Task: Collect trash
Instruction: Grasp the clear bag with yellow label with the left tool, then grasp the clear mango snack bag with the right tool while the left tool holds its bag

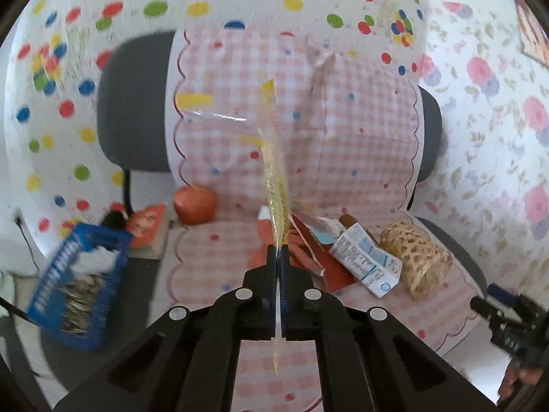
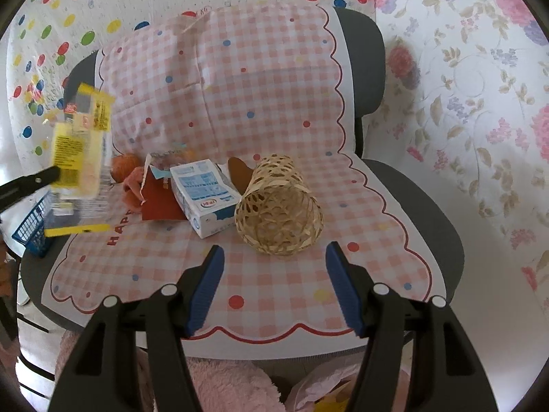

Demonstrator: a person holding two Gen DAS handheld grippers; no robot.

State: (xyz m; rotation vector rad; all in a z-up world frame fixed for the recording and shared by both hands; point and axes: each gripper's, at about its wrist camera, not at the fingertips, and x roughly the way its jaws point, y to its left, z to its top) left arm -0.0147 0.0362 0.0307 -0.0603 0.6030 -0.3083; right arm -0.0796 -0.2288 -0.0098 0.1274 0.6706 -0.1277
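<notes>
- Our left gripper (image 1: 278, 252) — clamped on a wrapper (image 1: 274, 185), bin (image 1: 73, 283) to its left.
- Our right gripper (image 2: 274, 257) — fingers spread, holding nothing, near the basket (image 2: 279, 213).

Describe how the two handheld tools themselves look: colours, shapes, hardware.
Both tools share one build. The left tool and the right tool each have matte black angular plastic linkage arms with recessed cut-outs, round silver pivot rivets, and two flat fingers faced with blue ribbed pads. No cables, markings or sleeves are visible.
</notes>
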